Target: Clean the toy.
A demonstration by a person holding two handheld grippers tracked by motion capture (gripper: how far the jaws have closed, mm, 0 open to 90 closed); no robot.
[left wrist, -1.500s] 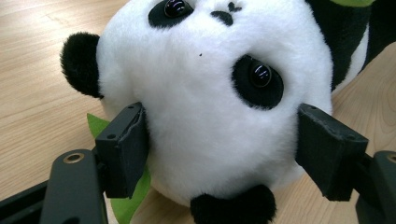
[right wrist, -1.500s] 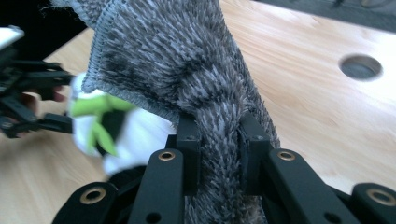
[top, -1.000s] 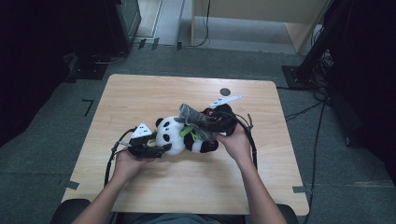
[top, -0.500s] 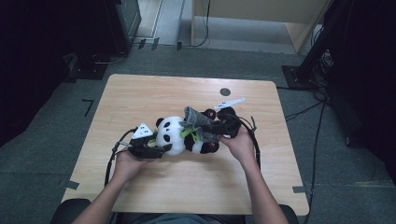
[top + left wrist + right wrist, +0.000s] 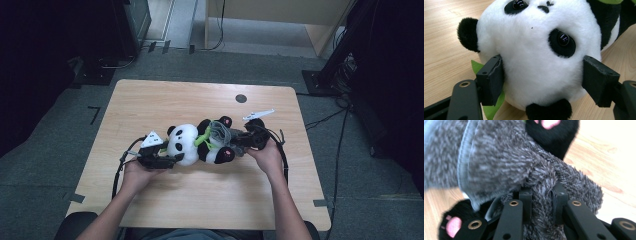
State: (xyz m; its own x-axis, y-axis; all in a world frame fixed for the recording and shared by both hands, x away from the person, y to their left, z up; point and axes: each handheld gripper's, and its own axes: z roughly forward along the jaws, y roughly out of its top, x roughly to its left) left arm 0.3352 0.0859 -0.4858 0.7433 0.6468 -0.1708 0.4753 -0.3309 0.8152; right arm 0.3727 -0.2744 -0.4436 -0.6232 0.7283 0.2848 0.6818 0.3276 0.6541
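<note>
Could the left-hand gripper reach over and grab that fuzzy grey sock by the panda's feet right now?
Probably not: the left gripper is clamped on the plush black-and-white panda's head, and the panda's body lies between it and the fuzzy grey sock, which the right gripper pinches.

Lab: taped carpet (image 5: pixel 75 197), trailing cables (image 5: pixel 327 117)

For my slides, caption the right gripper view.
Right gripper shut on a grey fuzzy sock, between the panda's pink-padded feet.
</note>
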